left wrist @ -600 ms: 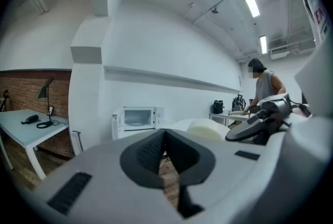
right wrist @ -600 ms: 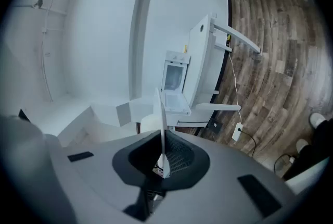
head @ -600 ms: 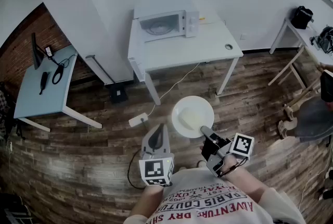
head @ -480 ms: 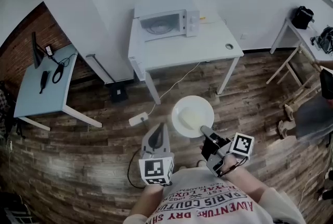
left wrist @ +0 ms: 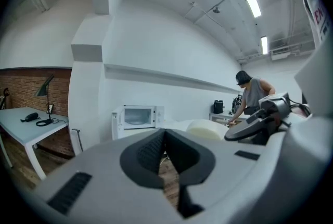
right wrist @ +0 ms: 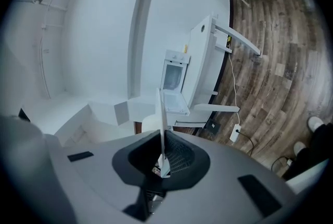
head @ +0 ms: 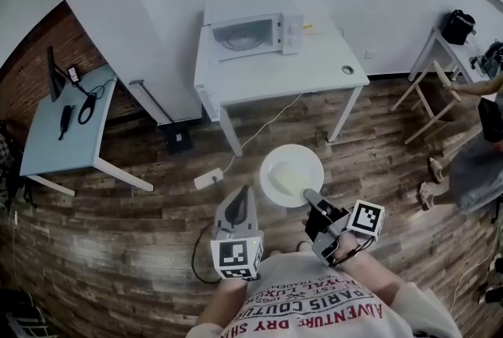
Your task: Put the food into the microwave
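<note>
A white plate (head: 291,175) with a pale mound of food (head: 288,179) hangs over the wooden floor in the head view. My right gripper (head: 310,197) is shut on its near rim. In the right gripper view that plate's rim (right wrist: 162,124) shows edge-on as a thin white line between the jaws. My left gripper (head: 242,193) hangs beside the plate, shut and empty, its jaws meeting at the tip (left wrist: 165,132). The microwave (head: 250,35) stands with its door closed at the back of a white table (head: 299,69), well ahead of both grippers. The left gripper view also shows the microwave (left wrist: 136,116).
A pale blue desk (head: 67,124) with a lamp and cables stands at the left. A power strip (head: 209,180) and its cord lie on the floor before the table. At the right are a wooden stool (head: 428,104) and a person (head: 479,163).
Both grippers and the plate have kept still. The person at the right edge has shifted, and the stool there has moved.
</note>
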Action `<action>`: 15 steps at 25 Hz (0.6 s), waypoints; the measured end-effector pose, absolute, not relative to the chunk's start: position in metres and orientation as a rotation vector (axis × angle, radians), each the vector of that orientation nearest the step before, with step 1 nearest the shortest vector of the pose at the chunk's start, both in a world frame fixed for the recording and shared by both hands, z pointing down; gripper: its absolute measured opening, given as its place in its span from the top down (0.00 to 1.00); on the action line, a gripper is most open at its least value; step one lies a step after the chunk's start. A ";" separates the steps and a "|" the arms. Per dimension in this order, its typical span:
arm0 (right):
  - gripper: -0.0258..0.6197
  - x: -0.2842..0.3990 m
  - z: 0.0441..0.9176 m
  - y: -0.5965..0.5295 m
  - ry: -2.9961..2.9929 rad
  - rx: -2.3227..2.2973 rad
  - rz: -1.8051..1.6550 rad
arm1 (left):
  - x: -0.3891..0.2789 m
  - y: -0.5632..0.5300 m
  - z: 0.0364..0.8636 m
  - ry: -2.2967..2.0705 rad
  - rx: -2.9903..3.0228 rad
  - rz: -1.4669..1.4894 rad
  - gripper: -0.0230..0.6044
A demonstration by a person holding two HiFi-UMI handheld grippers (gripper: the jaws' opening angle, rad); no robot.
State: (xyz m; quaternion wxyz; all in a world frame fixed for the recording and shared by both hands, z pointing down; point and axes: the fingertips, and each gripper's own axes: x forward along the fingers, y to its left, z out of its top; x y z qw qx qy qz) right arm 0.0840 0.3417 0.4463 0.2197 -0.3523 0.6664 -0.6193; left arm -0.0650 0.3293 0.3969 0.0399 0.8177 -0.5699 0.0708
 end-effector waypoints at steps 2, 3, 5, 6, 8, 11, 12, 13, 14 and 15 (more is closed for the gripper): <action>0.93 0.082 0.446 0.340 1.828 -0.961 -1.718 | -0.066 0.328 0.399 -1.735 2.505 0.215 0.96; 0.93 0.081 0.446 0.339 1.819 -0.960 -1.721 | -0.067 0.327 0.400 -1.729 2.506 0.215 0.96; 0.93 0.078 0.449 0.335 1.804 -0.966 -1.728 | -0.071 0.324 0.403 -1.719 2.507 0.216 0.96; 0.93 0.076 0.450 0.334 1.798 -0.969 -1.730 | -0.074 0.322 0.404 -1.714 2.508 0.216 0.96; 0.93 0.072 0.453 0.331 1.789 -0.973 -1.728 | -0.080 0.320 0.407 -1.704 2.511 0.218 0.96; 0.93 0.065 0.454 0.323 1.783 -0.981 -1.717 | -0.092 0.315 0.410 -1.694 2.512 0.222 0.96; 0.93 0.063 0.455 0.320 1.780 -0.986 -1.717 | -0.096 0.313 0.411 -1.692 2.510 0.224 0.96; 0.93 0.062 0.456 0.316 1.775 -0.988 -1.719 | -0.099 0.310 0.413 -1.690 2.509 0.227 0.96; 0.93 0.061 0.457 0.312 1.766 -0.988 -1.723 | -0.101 0.306 0.415 -1.689 2.508 0.231 0.96; 0.93 0.061 0.457 0.307 1.758 -0.987 -1.726 | -0.102 0.302 0.417 -1.687 2.507 0.235 0.96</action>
